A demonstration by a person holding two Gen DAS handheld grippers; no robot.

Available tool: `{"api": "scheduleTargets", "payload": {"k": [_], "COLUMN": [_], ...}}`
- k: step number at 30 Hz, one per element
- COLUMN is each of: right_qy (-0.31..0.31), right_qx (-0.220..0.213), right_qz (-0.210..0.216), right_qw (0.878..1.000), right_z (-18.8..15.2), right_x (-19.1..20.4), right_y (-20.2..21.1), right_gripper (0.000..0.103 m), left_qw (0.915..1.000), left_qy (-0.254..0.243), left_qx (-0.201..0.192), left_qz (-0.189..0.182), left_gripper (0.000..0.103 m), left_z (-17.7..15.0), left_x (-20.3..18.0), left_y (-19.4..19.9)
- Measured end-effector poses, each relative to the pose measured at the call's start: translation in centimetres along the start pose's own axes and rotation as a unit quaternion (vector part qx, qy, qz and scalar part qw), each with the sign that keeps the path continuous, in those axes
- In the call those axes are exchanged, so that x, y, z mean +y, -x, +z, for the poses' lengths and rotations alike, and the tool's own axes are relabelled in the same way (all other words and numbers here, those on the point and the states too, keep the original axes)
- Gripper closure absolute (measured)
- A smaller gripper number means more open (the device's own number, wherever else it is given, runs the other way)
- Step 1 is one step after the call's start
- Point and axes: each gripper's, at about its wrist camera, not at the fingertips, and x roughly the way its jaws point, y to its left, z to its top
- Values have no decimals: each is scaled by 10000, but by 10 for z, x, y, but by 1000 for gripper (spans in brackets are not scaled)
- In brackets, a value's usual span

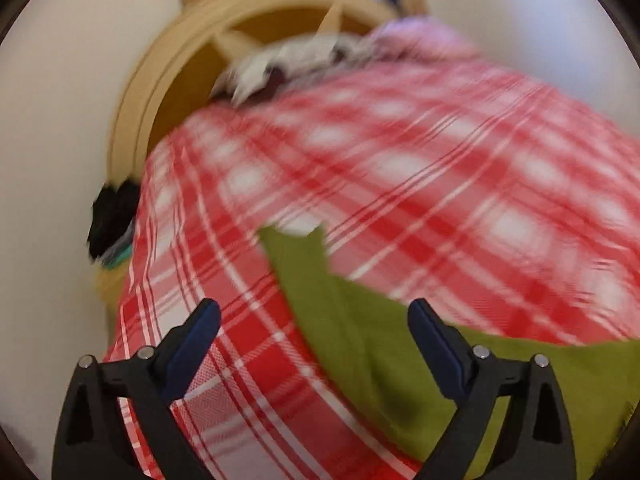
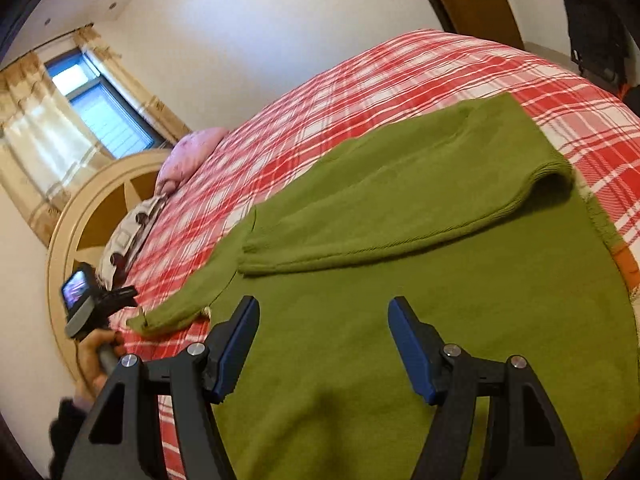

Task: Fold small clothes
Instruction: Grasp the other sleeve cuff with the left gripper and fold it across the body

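Bed (image 2: 420,76): green sweater (image 2: 400,320) lies flat at its near edge, one sleeve already folded across. Both your grippers, right gripper (image 2: 322,344) and left gripper (image 1: 314,344), gape empty. Next pinch the loose left sleeve (image 2: 180,308) at its cuff, fold it inward.

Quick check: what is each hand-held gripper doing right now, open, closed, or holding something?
Left hand-held gripper: open, holding nothing, above the green sweater.
Right hand-held gripper: open, holding nothing, above the green sweater.
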Motion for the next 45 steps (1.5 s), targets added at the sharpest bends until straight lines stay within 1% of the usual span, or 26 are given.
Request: {"api": "scheduleTargets", "payload": {"k": [2,3,4,5,7,9,11,12,14,16,19,22,25,28,29,31,33,34,37,39,41,43,45], "right_qy": [53,59,58,54,28,-15,-30,-41,-72,-123,-209,-254,-275,-377,-400,-453,-498,-514,-548,-582,-634,-679,-744], "right_qx": [23,20,14,11,23,46,52,41,19,34,92,139,66,27,25,12,5,-6,-74,-124,-141,-145,-149], "right_qz": [-40,-61,-75,-87,-123,-132,-142,-152,-169,-177,-170,-145,-198,-215,-219,-226,-240,-249,-318,-376,-432,-472,-515], "right_qw": [10000,10000,10000,9999,9999,9999,9999,9999,9998,9998,9996,9995,9994,9991,9990,9987,9985,9984,9980,9975,9970,9965,9958], "right_z": [-1,-1,-1,-1,-2,-3,-3,-3,-3,-4,-6,-7,-6,-5,-5,-4,-3,-3,-1,-1,0,-1,-1], "right_x": [3,4,5,6,5,4,2,1,0,-2,-5,-8,-11,-16,-17,-21,-25,-27,-34,-39,-46,-51,-55], "right_y": [-1,-1,-1,-1,-1,-1,0,1,2,1,-1,-2,1,3,3,4,5,6,12,16,18,19,19], "right_gripper": [35,35,35,35,35,35,35,35,35,35,35,35,35,35,35,35,35,35,35,35,35,35,35], "left_qw": [9992,9988,9982,9979,9968,9969,9943,9907,9771,9638,9560,9534,9458,9342,9293,9159,9032,8957,8800,8724,8690,8692,8688], "left_qy": [-75,-125,-173,-168,-12,29,334,584,1145,1407,1379,1158,833,386,216,-169,-530,-699,-1230,-1537,-1812,-2131,-2329], "left_qx": [342,438,555,630,604,488,492,494,436,228,-93,-389,-739,-1103,-1202,-1433,-1522,-1528,-1558,-1369,-1208,-1002,-877], "left_qz": [174,186,174,44,-521,-615,-890,-1121,-1737,-2252,-2589,-2759,-3049,-3370,-3484,-3745,-3979,-4117,-4316,-4432,-4444,-4347,-4280], "left_gripper": [15,20,37,57,75,80,87,89,91,91,91,91,91,91,91,91,91,91,91,91,91,91,91], "left_z": [-2,-9,-12,-18,-25,-27,-25,-22,-19,-17,-16,-12,-8,-13,-17,-30,-48,-61,-96,-119,-137,-157,-170], "left_x": [-2,-5,-10,-10,-8,-6,5,13,34,42,41,26,7,-21,-31,-58,-84,-98,-137,-162,-177,-192,-196], "left_y": [-24,-30,-37,-40,-41,-37,-41,-43,-41,-32,-10,14,46,87,101,133,158,170,195,200,201,197,191]}}
